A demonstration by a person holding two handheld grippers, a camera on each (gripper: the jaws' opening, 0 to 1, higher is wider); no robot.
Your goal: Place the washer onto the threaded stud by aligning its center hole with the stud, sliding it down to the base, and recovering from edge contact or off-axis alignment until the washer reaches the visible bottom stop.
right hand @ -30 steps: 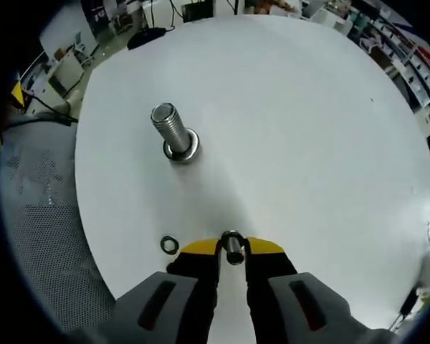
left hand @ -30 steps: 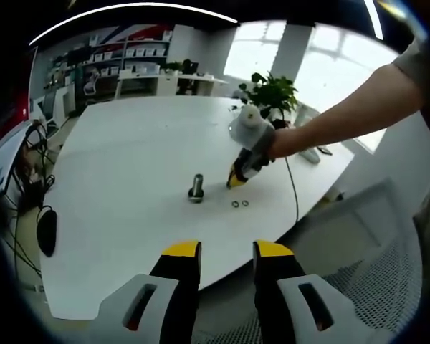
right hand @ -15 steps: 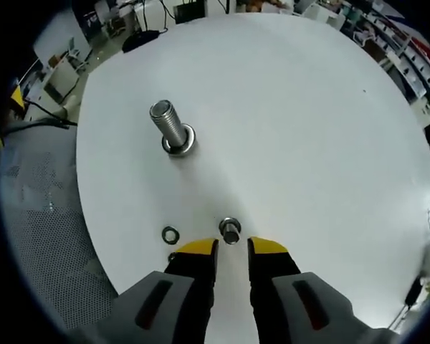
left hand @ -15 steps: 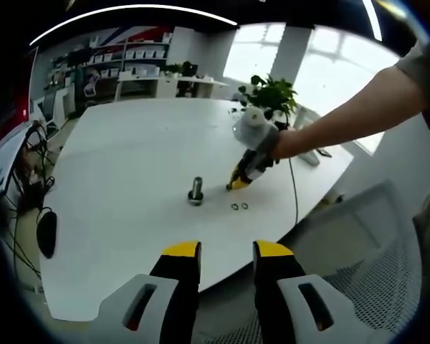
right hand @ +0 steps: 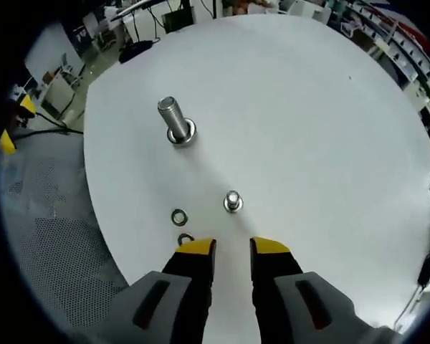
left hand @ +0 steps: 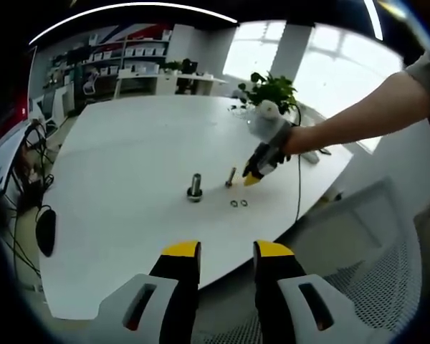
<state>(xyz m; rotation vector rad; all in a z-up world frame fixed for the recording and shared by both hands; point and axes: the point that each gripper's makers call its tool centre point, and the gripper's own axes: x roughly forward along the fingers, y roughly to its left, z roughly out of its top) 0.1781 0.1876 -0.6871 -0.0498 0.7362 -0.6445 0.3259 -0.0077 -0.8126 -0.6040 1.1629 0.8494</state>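
Two washers lie flat on the white surface, one just above the left jaw tip in the right gripper view and a second partly hidden against that tip. In the left gripper view they sit as a small pair right of centre. The small threaded stud stands upright just above the right tongs, its long axis pointing off the surface toward the camera. A larger bolt stands on its head in the upper left, also upright, leaning slightly up-left in the fisheye picture.

Both sets of tongs are released and hold nothing: the right jaws stand apart with bare surface between them, and the left tongs hover at the frame's bottom, well apart from the parts.

The step in hand appears to be picking up a washer. It lies flat and thin, so the jaws should come down around its rim, pinch across it, and keep it level. Then the hole must be centred over the stud's tip before lowering; a tilted washer will likely catch on the threads.
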